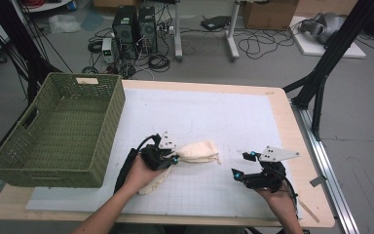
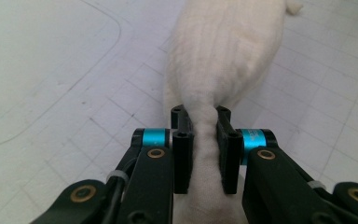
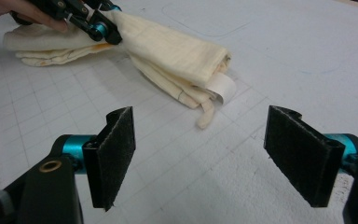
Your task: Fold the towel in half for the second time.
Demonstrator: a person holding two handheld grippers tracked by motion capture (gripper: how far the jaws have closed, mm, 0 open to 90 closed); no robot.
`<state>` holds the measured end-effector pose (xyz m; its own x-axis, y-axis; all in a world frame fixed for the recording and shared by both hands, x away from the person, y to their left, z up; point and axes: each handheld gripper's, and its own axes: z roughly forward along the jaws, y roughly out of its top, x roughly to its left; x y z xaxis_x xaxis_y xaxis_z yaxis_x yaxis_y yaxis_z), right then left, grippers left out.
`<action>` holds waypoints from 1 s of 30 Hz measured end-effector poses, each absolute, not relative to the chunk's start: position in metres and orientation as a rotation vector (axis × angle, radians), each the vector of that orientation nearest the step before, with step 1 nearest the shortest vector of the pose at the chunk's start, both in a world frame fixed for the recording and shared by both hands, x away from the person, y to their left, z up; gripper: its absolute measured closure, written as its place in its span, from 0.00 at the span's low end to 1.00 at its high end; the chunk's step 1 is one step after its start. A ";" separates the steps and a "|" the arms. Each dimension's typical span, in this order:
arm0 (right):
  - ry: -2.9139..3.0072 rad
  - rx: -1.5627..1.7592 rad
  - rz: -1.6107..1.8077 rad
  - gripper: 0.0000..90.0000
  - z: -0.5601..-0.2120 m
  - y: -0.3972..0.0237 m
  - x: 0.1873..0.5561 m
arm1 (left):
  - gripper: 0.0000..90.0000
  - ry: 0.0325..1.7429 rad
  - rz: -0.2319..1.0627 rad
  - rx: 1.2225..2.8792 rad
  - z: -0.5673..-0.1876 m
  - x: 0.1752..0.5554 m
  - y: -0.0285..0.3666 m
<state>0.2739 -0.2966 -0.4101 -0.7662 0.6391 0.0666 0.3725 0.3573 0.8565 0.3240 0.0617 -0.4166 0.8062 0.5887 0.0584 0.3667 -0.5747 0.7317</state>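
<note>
Left tongs (image 2: pixel 204 135) pinched on the cream cloth (image 2: pixel 228 56), right tongs (image 3: pixel 209 158) wide apart above the mat.

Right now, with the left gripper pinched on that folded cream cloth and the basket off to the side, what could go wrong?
1. The left gripper pinches only a narrow bunched part of the cream cloth, so the folds may fall open or slip out when lifted.
2. The right gripper stands open and apart from the cloth, so the far end with its loose white tag hangs unsupported and could snag the green woven basket rim.
</note>
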 end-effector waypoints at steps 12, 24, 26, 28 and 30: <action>2.339 0.899 1.367 0.26 -0.411 -0.297 0.274 | 0.89 0.726 0.398 2.188 -0.409 0.322 0.075; 2.333 0.909 1.372 0.22 -0.412 -0.298 0.274 | 0.89 0.723 0.388 2.159 -0.405 0.320 0.079; 2.333 0.909 1.369 0.21 -0.412 -0.298 0.274 | 0.89 0.724 0.385 2.156 -0.405 0.320 0.080; 2.334 0.913 1.367 0.21 -0.412 -0.298 0.274 | 0.89 0.724 0.382 2.150 -0.405 0.320 0.080; 2.335 0.914 1.367 0.20 -0.412 -0.297 0.274 | 0.89 0.727 0.379 2.144 -0.404 0.320 0.081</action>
<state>0.2740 -0.2975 -0.4122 -0.7586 0.6478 0.0698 0.3781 0.3504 0.8569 0.3201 0.0810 -0.4042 0.7877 0.6158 0.0193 0.3683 -0.4958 0.7864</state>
